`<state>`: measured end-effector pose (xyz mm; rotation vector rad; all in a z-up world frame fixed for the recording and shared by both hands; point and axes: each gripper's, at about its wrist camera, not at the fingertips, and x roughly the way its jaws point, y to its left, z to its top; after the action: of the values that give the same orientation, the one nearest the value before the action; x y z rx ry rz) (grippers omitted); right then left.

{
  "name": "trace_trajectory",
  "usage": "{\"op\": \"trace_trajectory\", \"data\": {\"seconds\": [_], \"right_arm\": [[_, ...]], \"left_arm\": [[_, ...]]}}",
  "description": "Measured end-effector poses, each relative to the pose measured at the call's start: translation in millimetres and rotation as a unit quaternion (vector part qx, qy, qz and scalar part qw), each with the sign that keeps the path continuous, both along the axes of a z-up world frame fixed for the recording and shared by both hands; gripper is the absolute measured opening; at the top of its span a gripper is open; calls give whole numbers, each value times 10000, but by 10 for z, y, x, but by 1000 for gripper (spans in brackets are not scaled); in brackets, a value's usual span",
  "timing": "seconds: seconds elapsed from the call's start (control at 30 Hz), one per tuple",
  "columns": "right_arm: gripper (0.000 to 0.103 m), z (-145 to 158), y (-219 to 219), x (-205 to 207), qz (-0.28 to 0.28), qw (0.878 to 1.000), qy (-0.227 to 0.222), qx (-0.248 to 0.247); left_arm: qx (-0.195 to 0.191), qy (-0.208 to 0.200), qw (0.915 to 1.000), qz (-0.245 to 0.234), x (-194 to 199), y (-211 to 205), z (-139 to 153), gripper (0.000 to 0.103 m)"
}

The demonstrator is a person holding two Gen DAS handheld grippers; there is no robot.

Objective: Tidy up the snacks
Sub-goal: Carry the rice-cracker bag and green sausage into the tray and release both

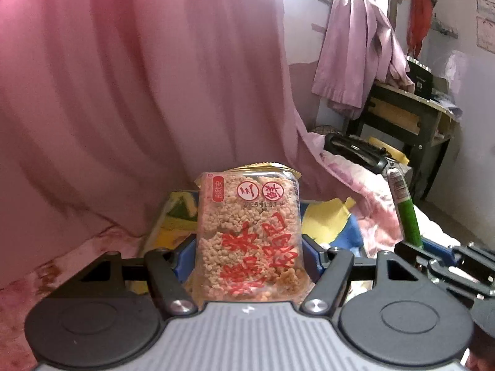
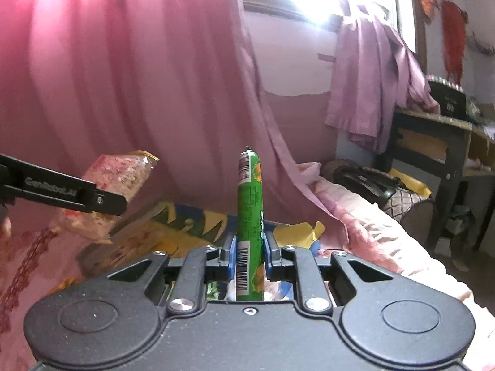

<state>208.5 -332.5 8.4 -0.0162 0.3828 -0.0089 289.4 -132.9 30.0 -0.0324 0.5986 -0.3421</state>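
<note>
My left gripper [image 1: 249, 258] is shut on a clear packet of puffed rice cake [image 1: 249, 235] with red lettering, held upright above the bed. The packet also shows in the right wrist view [image 2: 108, 194], at the left, with the left gripper's finger across it. My right gripper [image 2: 250, 258] is shut on a green sausage stick [image 2: 250, 216] with barcodes, standing upright between the blue pads [image 2: 230, 258]. The stick also shows at the right of the left wrist view [image 1: 406, 213].
A yellow and blue patterned bag [image 2: 191, 219] lies on the pink bedding [image 2: 365, 216] below both grippers. A pink curtain [image 1: 139, 92] hangs behind. A black bag [image 2: 365, 179] lies further right, and a dark wooden table [image 2: 439, 142] stands at the far right.
</note>
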Motion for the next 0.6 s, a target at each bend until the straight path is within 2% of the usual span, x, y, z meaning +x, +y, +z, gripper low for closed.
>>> {"op": "trace_trajectory", "data": {"seconds": [0.23,0.47,0.6], "right_arm": [[19,-191,-220,487,-151,9990,277,305],[19,-538,-315,872,-290,9929,916,699],[19,-745,-362,997,-368,9855,1401,880]], "left_arm": [[-17,375,9993,-7,486,-330,-294,72],[254,914,9954,153,824,-478,-677,72],[330,1365,9897,291,943,-491,-830,72]]}}
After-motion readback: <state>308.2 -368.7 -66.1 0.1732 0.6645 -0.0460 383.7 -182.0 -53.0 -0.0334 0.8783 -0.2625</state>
